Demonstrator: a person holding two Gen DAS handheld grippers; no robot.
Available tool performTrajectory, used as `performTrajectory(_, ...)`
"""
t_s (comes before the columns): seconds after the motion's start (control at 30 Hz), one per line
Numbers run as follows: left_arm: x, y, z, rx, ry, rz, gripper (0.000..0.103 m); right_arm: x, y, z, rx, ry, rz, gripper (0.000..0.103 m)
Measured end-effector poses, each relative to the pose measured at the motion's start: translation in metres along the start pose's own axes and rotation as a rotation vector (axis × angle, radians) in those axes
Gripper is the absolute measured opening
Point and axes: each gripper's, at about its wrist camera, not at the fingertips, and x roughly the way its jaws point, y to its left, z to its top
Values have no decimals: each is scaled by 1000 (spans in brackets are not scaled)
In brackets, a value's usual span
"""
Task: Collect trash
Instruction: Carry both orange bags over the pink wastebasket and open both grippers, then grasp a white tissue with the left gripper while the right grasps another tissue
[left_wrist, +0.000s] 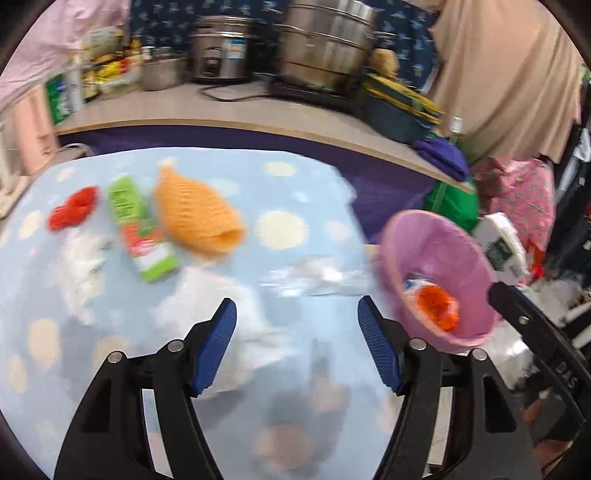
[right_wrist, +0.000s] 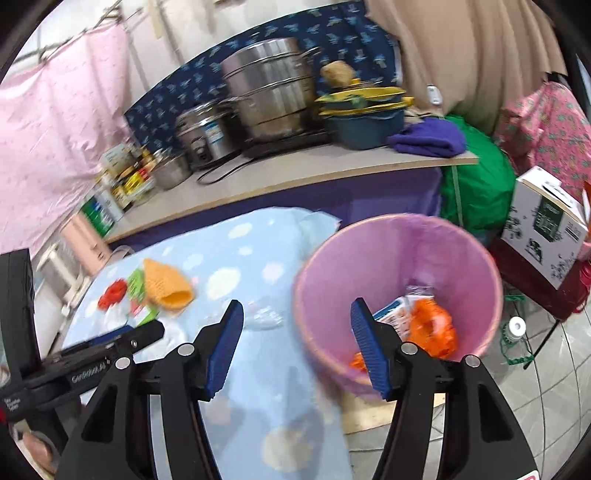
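Observation:
A pink bin (left_wrist: 439, 258) (right_wrist: 399, 258) stands at the right edge of a table with a blue spotted cloth (left_wrist: 288, 192) (right_wrist: 258, 369). It holds orange trash (left_wrist: 437, 306) (right_wrist: 430, 328) and a wrapper. On the cloth lie a green carton (left_wrist: 142, 229) (right_wrist: 138, 286), an orange net (left_wrist: 195, 214) (right_wrist: 166, 282), a red scrap (left_wrist: 72, 208) (right_wrist: 112, 291), white tissue (left_wrist: 83, 262) and clear plastic (left_wrist: 317, 278) (right_wrist: 264, 317). My left gripper (left_wrist: 297, 314) is open above the cloth. My right gripper (right_wrist: 297, 312) is open over the bin's left rim.
A counter (left_wrist: 258, 107) (right_wrist: 295, 166) behind carries steel pots (left_wrist: 325, 44) (right_wrist: 269, 88), a rice cooker, jars and a purple cloth. A green bag (right_wrist: 476, 192) and a white box (right_wrist: 543, 229) sit on the right. Tiled floor lies below the bin.

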Motion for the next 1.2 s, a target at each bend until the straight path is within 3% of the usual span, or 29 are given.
performTrajectory(0.3,-20,125,-20,-168,10,162,67,44,96,-42,-126,141,112,60)
performTrajectory(0.5,-20,182,-27,-241,20,220,72,83,139,-58,-180,217,133,60)
performTrajectory(0.73,-3,212,-18,-264,16,226,84,125,163,-57,-208,251,114,66)
performTrajectory(0.97,30,229,3,-283,15,217,85,152,170,-55,-204,277,98,65)
performTrajectory(1.03,38,232,7,-293,15,200,84,155,172,-56,-203,285,95,59)
performTrajectory(1.1,44,233,10,-293,22,196,74,156,171,-58,-204,294,96,43)
performTrajectory(1.2,54,233,12,-292,50,171,49,156,171,-61,-206,304,105,26)
